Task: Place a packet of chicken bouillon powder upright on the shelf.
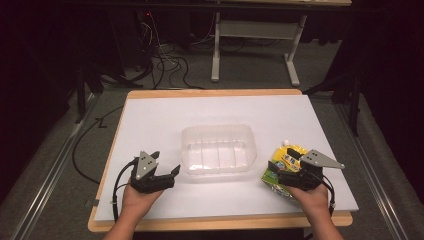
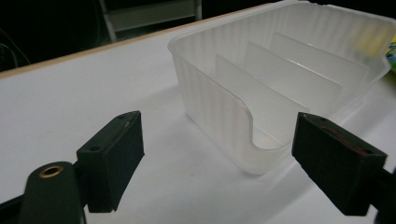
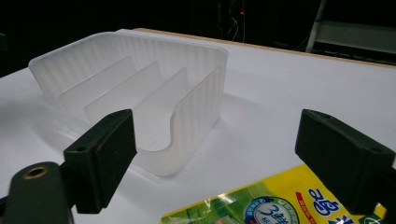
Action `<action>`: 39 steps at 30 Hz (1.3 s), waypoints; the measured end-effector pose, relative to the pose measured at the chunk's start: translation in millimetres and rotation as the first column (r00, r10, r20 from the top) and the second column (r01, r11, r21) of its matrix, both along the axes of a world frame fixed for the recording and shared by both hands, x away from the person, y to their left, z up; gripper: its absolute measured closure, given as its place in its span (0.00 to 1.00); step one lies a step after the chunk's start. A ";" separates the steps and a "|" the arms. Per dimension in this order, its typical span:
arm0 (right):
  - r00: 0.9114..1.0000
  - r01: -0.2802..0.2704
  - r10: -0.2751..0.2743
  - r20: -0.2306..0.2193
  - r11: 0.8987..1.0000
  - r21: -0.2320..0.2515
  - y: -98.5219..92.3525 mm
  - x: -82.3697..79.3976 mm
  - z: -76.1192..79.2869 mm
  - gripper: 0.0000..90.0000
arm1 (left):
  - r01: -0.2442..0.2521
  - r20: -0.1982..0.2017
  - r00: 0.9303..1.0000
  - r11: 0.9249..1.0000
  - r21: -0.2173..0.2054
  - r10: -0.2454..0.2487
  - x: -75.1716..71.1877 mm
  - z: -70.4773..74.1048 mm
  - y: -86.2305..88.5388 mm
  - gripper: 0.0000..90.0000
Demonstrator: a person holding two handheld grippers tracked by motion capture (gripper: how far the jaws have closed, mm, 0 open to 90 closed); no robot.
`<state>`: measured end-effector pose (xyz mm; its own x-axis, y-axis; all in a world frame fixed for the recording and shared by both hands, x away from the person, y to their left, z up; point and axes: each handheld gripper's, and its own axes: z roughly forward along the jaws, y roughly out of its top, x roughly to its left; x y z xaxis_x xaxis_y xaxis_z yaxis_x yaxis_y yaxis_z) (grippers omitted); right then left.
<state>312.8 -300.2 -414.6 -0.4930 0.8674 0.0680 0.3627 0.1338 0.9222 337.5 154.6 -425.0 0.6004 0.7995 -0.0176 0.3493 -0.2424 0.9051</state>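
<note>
Jaws: both grippers wide open, holding nothing | left gripper beside bin mid-counter | right gripper poised over yellow pouch, likely readying a pickup

A bin with dividers inside sits mid-table; a pouch lies on the table to the bin's right, near the front edge.

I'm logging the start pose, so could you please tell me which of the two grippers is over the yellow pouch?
The right gripper: its open jaws reach over the yellow pouch, right of the clear bin. The left gripper hangs open above bare table.
</note>
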 end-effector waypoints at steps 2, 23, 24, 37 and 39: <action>1.000 0.005 -0.005 -0.007 1.000 0.008 -1.5 -0.6 -0.5 0.13 | -0.005 -0.017 1.000 1.000 -0.024 0.005 2.0 0.1 3.8 0.19; 0.999 -0.010 0.011 -0.031 1.000 0.026 -11.7 1.8 -4.0 0.09 | -0.010 -0.041 0.999 1.000 0.007 0.010 5.7 -3.8 1.5 0.15; 1.000 -0.003 0.004 -0.030 1.000 0.024 -13.5 2.1 -4.3 0.09 | -0.010 -0.042 0.999 1.000 0.018 0.010 6.4 -5.1 0.4 0.14; 0.986 0.159 -0.159 -0.059 0.987 0.004 -62.3 13.3 -15.7 0.09 | -0.019 -0.050 0.999 0.999 0.030 0.020 11.5 -9.2 -0.5 0.10; 0.983 0.172 -0.172 -0.064 0.985 0.004 -66.9 14.3 -16.9 0.09 | -0.019 -0.052 0.998 0.999 0.029 0.020 11.9 -9.2 -0.4 0.09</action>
